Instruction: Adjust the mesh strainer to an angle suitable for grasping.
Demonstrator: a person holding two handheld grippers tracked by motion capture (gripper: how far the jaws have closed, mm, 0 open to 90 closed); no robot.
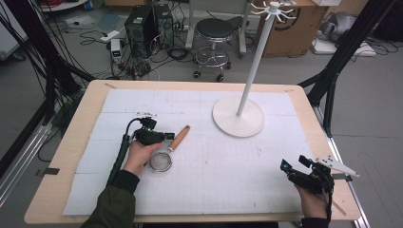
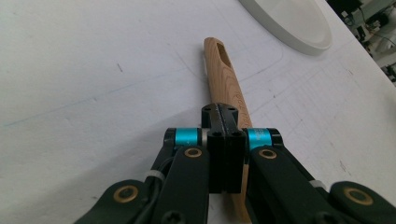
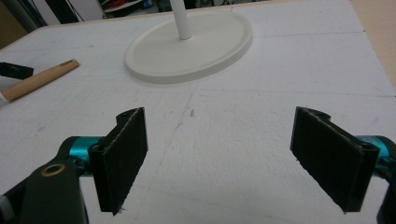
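A small round mesh strainer (image 1: 161,161) with a wooden handle (image 1: 179,138) lies on the white mat, left of centre. My left gripper (image 1: 167,137) sits over the near part of that handle. In the left gripper view its jaws (image 2: 223,112) are pressed together, and the handle (image 2: 224,70) runs out from beneath them; I cannot tell whether they touch it. My right gripper (image 1: 286,167) rests near the table's front right. It stands open (image 3: 217,154) with nothing between its pads. The handle's end (image 3: 39,79) shows far off to its left.
A white stand with a round base (image 1: 237,117) and a tall pole topped by hooks (image 1: 273,8) rises at the back right of the mat; its base (image 3: 196,46) lies ahead of my right gripper. Wooden table edges (image 1: 90,102) frame the mat. A stool (image 1: 214,33) stands beyond.
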